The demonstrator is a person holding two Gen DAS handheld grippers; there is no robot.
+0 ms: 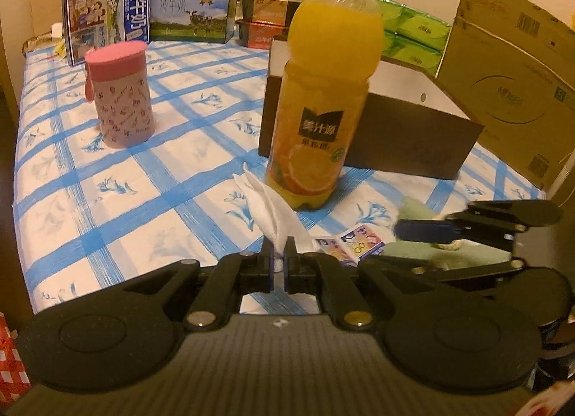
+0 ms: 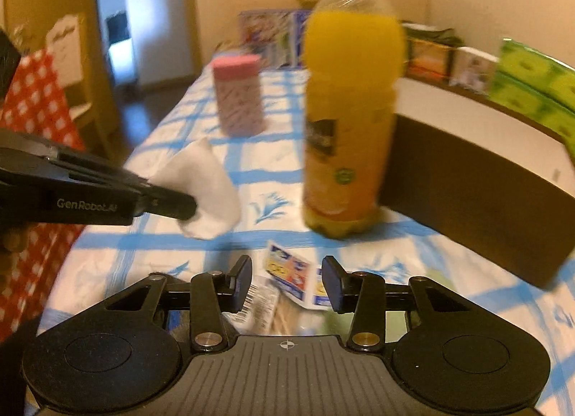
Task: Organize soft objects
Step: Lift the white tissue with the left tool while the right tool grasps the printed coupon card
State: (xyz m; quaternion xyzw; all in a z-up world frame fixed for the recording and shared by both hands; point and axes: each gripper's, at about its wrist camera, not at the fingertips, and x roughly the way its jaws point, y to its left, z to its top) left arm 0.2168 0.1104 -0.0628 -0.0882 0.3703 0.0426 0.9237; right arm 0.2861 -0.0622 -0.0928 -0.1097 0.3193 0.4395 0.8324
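Left gripper (image 1: 278, 265) clamped on white cloth (image 1: 267, 207) lifted near juice bottle (image 1: 323, 92), presumably for stowing in dark box (image 1: 413, 135); right gripper (image 2: 286, 284) spread, poised above blurred packet (image 2: 287, 272).

A crumpled white cloth (image 1: 267, 205) hangs pinched in the closed left tongs (image 1: 278, 265), raised above the blue-checked table (image 1: 143, 171) at seven o'clock from the orange bottle. A pale green cloth (image 1: 463, 254) lies flat at four o'clock.
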